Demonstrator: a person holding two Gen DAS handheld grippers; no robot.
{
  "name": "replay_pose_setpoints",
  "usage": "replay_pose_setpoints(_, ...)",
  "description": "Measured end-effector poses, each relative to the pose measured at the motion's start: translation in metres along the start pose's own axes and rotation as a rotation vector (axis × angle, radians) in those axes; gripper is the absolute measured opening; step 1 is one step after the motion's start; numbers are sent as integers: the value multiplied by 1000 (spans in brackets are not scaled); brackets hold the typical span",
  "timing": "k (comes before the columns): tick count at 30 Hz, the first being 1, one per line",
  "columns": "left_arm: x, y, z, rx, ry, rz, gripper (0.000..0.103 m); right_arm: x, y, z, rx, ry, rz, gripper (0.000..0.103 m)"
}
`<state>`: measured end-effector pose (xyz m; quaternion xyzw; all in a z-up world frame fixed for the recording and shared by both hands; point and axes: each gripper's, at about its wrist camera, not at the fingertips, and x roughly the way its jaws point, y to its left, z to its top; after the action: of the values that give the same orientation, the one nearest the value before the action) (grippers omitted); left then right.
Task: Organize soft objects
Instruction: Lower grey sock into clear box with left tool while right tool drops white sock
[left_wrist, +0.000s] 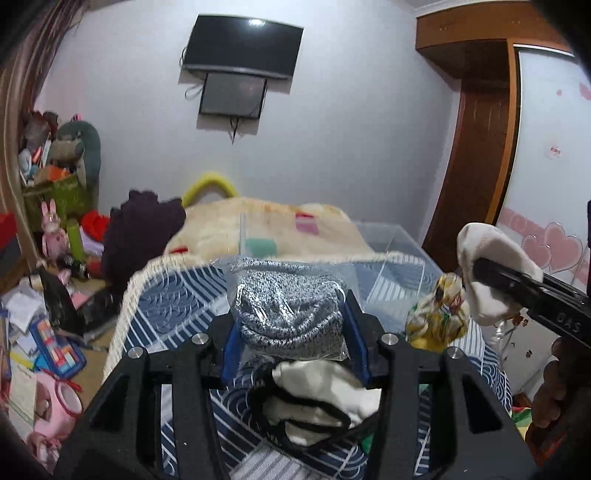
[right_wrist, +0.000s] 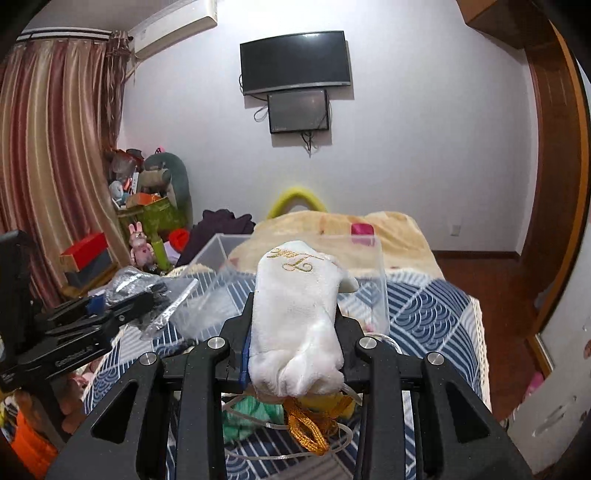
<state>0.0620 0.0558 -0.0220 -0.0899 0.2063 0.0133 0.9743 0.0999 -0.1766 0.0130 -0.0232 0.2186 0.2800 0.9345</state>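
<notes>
My left gripper (left_wrist: 291, 328) is shut on a grey knit item in a clear plastic bag (left_wrist: 290, 314), held above the blue patterned bedspread (left_wrist: 166, 299); it also shows in the right wrist view (right_wrist: 129, 286). My right gripper (right_wrist: 293, 332) is shut on a white plush sock with gold lettering (right_wrist: 295, 314), held above the bed; the sock also shows at the right of the left wrist view (left_wrist: 491, 273). A clear plastic box (right_wrist: 376, 280) stands on the bed just beyond both grippers. A white cloth with black trim (left_wrist: 317, 402) lies under the left gripper.
A yellow patterned cloth (left_wrist: 439, 314) lies on the bed by the box. An orange cord (right_wrist: 306, 428) and green fabric (right_wrist: 243, 413) lie under the right gripper. A cream blanket (right_wrist: 399, 236) covers the far bed. Toys and clutter (left_wrist: 55, 192) fill the floor at left.
</notes>
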Motion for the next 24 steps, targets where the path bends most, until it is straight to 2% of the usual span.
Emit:
replay_pose_setpoints(5, 8, -4, 16, 16, -34, 14, 48, 8, 0, 12, -6, -21, -2, 30)
replay_pose_setpoints(12, 31, -9, 30, 33, -43, 26, 48, 31, 1, 31, 1, -31, -4, 30)
replay_pose_setpoints(17, 59, -9, 35, 29, 8, 24, 48, 57, 4, 35, -7, 10, -12, 30)
replay_pose_setpoints(24, 104, -10, 24, 68, 112, 69, 48, 94, 6, 24, -21, 137, -32, 30)
